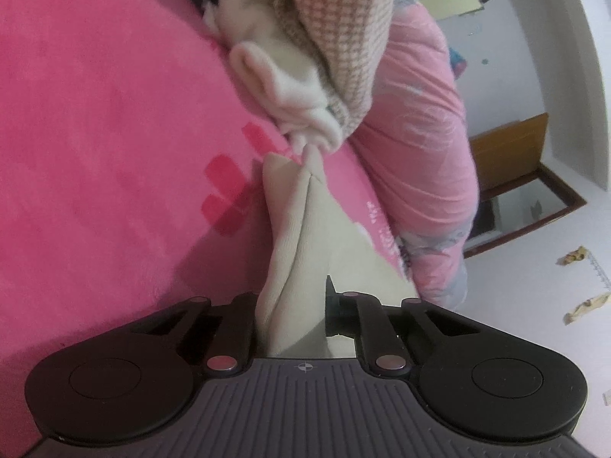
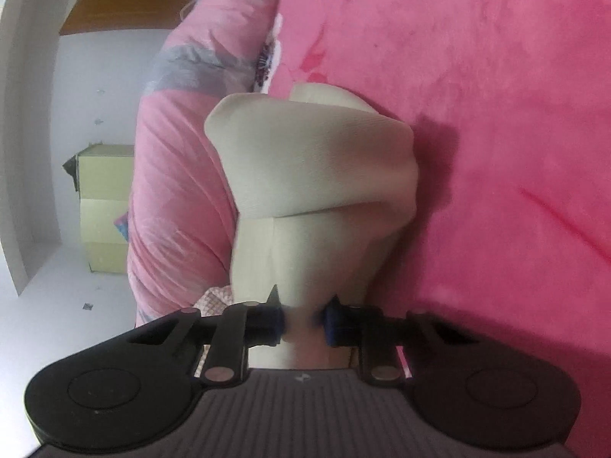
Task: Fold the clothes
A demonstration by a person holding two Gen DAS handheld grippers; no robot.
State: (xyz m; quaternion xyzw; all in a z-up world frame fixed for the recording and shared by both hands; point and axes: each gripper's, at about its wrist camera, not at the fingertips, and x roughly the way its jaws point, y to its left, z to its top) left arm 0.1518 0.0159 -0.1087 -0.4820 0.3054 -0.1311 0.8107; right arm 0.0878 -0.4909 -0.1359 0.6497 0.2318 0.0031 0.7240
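A cream knit garment (image 1: 294,229) stretches up from my left gripper (image 1: 291,318), which is shut on its bunched edge above the pink bedspread (image 1: 95,133). The far end of this cloth runs into a pile with a white fleece piece (image 1: 290,80) and a pink-and-white checked knit (image 1: 343,23). In the right wrist view the same cream garment (image 2: 317,160) hangs folded over itself, and my right gripper (image 2: 301,324) is shut on its lower part between blue pads.
A rolled pink quilt (image 1: 424,145) with grey print lies along the bed's edge, also in the right wrist view as the quilt (image 2: 179,160). Beyond it are a white floor (image 1: 553,286), a pale yellow cabinet (image 2: 103,206) and a wooden door frame (image 1: 511,152).
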